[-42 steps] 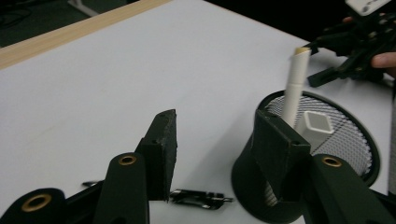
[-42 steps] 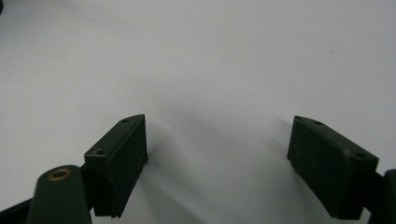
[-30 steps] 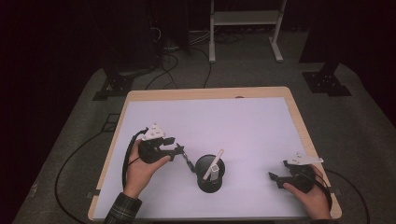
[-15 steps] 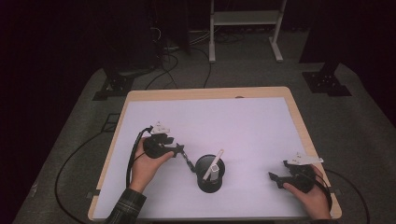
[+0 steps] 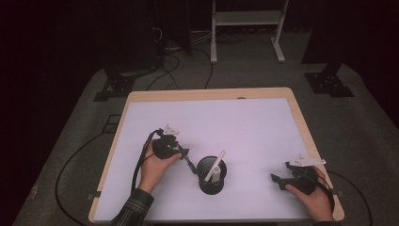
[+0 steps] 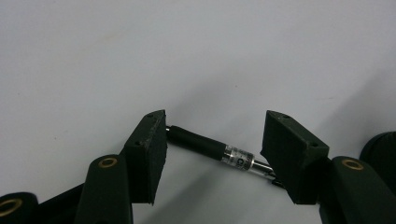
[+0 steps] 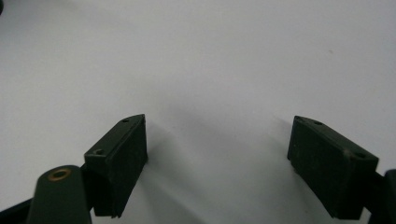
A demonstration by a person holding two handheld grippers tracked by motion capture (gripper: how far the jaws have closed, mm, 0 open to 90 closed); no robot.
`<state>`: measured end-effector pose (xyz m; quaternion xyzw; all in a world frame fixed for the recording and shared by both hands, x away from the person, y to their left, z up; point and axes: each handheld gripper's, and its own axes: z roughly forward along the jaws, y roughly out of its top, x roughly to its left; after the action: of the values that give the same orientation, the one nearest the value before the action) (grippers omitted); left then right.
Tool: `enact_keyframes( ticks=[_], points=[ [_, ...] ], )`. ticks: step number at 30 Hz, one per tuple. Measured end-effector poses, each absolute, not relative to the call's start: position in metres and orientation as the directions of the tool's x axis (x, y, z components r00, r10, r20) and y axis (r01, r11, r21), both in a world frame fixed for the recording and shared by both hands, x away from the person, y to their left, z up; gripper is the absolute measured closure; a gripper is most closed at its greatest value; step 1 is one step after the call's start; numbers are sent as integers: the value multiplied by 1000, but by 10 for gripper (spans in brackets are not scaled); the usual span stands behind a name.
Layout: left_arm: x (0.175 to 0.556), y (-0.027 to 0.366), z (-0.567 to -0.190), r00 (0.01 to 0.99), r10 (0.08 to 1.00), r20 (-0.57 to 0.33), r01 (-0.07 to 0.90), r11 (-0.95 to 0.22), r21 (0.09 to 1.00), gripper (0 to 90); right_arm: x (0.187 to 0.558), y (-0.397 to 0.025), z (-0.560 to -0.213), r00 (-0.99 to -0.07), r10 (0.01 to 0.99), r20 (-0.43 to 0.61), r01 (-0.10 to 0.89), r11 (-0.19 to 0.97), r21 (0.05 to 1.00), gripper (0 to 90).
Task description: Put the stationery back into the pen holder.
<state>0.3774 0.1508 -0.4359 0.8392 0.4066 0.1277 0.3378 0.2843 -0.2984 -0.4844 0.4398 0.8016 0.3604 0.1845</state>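
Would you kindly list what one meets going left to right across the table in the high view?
Left gripper → black cup holding a white stick → right gripper.

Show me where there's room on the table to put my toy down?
The whole far half of the table is bare, and so is the patch between the black cup and the right gripper. It's crowded near the left gripper, where a pen lies beside the cup.

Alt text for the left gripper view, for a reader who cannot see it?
A black pen with a silver band lies on the white table between the open left gripper's two black jaws. A dark round object's edge shows at far right.
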Motion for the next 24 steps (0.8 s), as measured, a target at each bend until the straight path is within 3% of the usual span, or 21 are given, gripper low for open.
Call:
enact_keyframes(
  ticks=[24],
  points=[
    [386,146,-455,586,807,-77,661,-420,622,479,284,-298,-484,-545,838,20,572,354,740,188]
  ],
)
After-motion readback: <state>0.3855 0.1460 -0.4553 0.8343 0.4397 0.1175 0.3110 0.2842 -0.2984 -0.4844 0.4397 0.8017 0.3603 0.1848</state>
